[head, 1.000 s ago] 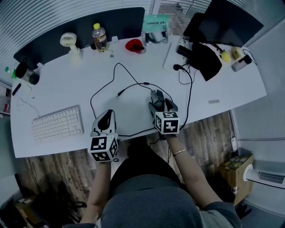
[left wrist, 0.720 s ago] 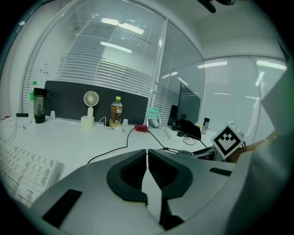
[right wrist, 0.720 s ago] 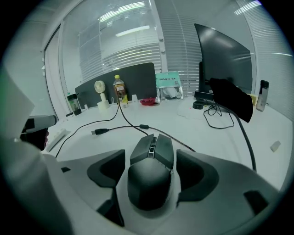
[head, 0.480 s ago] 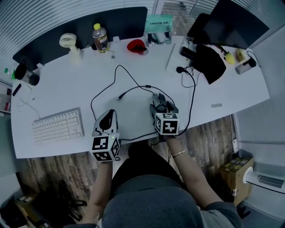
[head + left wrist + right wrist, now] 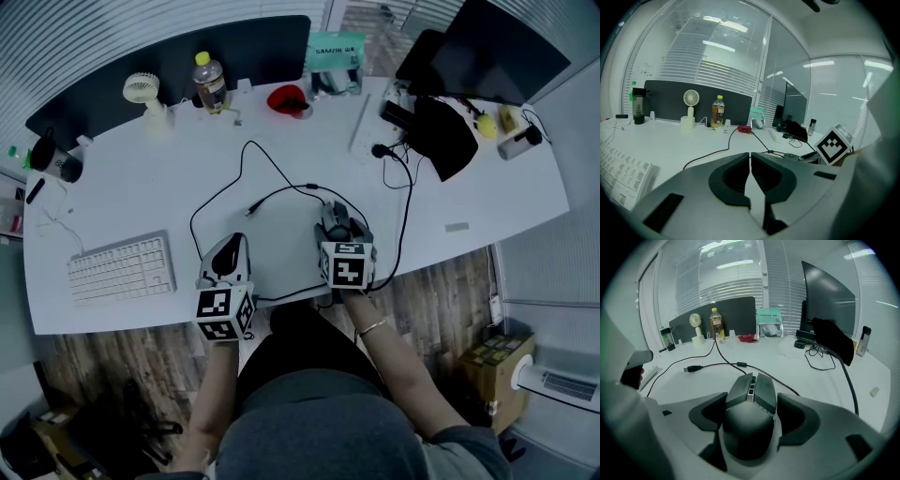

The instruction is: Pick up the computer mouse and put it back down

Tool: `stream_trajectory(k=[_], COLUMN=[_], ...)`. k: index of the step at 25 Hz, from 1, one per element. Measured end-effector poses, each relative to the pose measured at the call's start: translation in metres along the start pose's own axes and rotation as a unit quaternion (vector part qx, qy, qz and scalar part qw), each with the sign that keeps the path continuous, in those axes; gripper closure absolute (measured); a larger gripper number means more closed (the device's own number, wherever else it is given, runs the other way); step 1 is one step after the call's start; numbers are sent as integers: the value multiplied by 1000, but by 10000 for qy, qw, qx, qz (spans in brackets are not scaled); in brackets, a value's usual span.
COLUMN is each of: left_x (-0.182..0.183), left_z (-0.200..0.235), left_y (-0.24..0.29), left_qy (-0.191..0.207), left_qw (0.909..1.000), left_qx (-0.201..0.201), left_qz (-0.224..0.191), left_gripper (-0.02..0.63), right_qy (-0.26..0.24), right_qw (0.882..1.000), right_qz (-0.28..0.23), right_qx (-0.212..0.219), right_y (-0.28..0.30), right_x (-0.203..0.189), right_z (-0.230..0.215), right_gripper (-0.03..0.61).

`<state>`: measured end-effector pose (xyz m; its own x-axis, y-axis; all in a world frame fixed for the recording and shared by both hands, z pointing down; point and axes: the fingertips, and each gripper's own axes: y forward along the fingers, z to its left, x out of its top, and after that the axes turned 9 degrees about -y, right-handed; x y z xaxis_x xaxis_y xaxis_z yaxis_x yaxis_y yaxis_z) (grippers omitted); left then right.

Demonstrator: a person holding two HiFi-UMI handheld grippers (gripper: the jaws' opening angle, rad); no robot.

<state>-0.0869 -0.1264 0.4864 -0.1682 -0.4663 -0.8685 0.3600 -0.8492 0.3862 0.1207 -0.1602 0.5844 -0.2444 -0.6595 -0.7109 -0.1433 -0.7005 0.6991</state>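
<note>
My right gripper (image 5: 753, 411) is closed in on the mouse (image 5: 749, 394). Its jaws stand fairly wide because the body of the mouse fills the space between them. In the right gripper view the dark pad (image 5: 708, 414) on the left sits against the mouse's side. The pad on the other side is right up at the opposite flank, with only a thin pale sliver showing along part of it. The mouse points away from me, its two buttons and the wheel sticking out past the jaw tips. Its cable (image 5: 780, 381) leaves the front and runs off across the desk (image 5: 141, 187). A loose plug (image 5: 691, 368) lies on the white top further out to the left.

From the head view the mouse is near the front edge of the desk, a little right of the middle, just ahead of my right hand. I can't tell whether its underside is on the surface or barely off it.

My left gripper (image 5: 750, 157) has its jaws brought together, tips meeting, with nothing between them. It hangs over the front edge of the desk, apart from the mouse. The keyboard (image 5: 122, 265) lies on its left.
</note>
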Motion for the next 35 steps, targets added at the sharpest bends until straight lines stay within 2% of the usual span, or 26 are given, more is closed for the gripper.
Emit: stream_trajectory(k=[9,24,35], left_x=[3,5,6], left_z=[1,-6,-2], left_y=[-5,-16,-25], left_qy=[25,120,104], left_qw=[10000,9998,9996], left_qx=[60,8,111], left_qz=[-70,-155,-241], left_gripper=[583,583,583], right_qy=[-109,6,-41], right_qw=[9998,9990,9954], right_qz=[-118,-403,-855], right_qx=[66,179,428], right_y=[-3,-26,-52], right_x=[2,6,33], right_z=[1,2,10], right_gripper=[275,276,275])
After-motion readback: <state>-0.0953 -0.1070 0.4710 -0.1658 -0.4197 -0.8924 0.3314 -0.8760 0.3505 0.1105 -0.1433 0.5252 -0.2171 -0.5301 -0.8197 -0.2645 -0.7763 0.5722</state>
